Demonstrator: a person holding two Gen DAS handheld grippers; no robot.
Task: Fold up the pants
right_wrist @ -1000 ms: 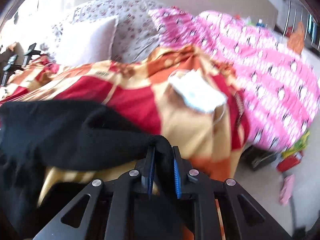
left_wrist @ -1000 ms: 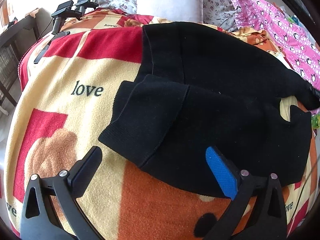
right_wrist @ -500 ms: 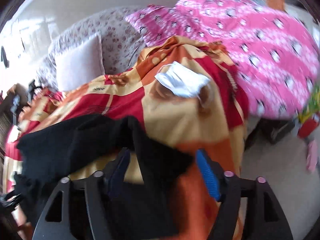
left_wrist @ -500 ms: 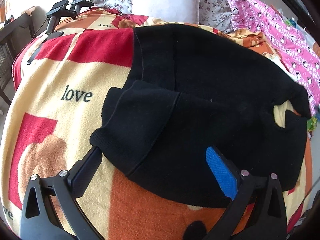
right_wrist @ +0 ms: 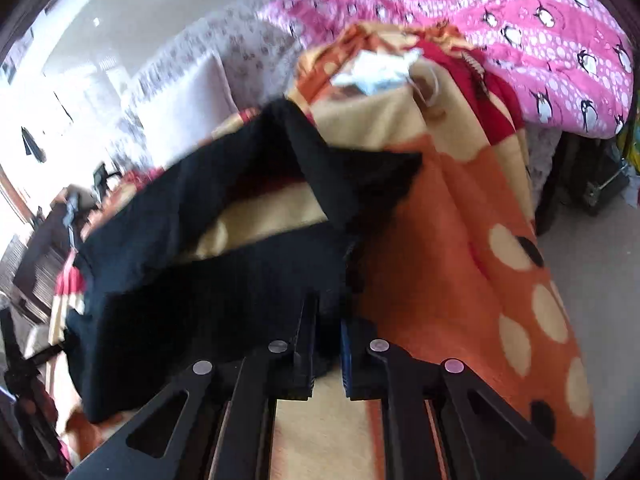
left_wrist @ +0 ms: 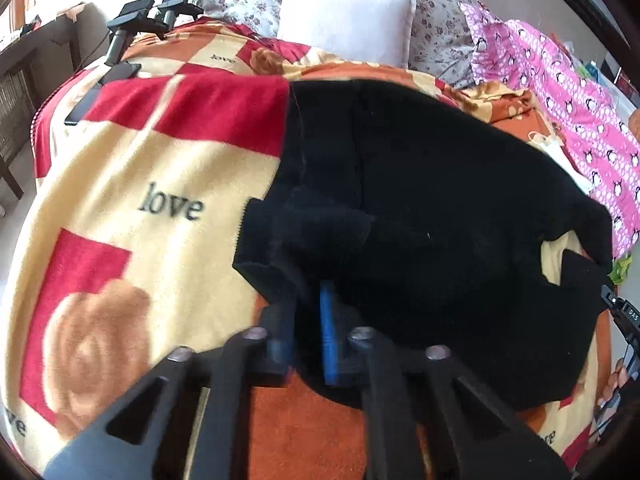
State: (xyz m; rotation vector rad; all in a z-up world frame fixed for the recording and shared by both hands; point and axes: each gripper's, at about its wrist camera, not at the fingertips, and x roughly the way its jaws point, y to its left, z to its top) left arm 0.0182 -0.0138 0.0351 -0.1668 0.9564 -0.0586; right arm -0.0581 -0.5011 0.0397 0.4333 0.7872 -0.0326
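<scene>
Black pants point(left_wrist: 432, 216) lie spread and partly folded on a red, cream and orange "love" blanket point(left_wrist: 168, 184). My left gripper point(left_wrist: 307, 320) is shut on the near left edge of the pants. In the right wrist view the pants point(right_wrist: 224, 280) are doubled over, with blanket showing through a gap. My right gripper point(right_wrist: 326, 340) is shut on the near edge of the pants at the bed's right side. The right gripper also shows at the left wrist view's right edge point(left_wrist: 624, 320).
A white pillow point(left_wrist: 344, 20) and floral bedding lie at the head of the bed. A pink penguin quilt point(right_wrist: 520, 32) lies to the right, with a white face mask point(right_wrist: 376, 68) on the blanket. A black stand point(left_wrist: 136, 20) sits at the far left corner.
My left gripper moved in and shut on the near left pants edge. My right gripper, which had opened half a second ago, dropped lower and shut on the pants edge again.
</scene>
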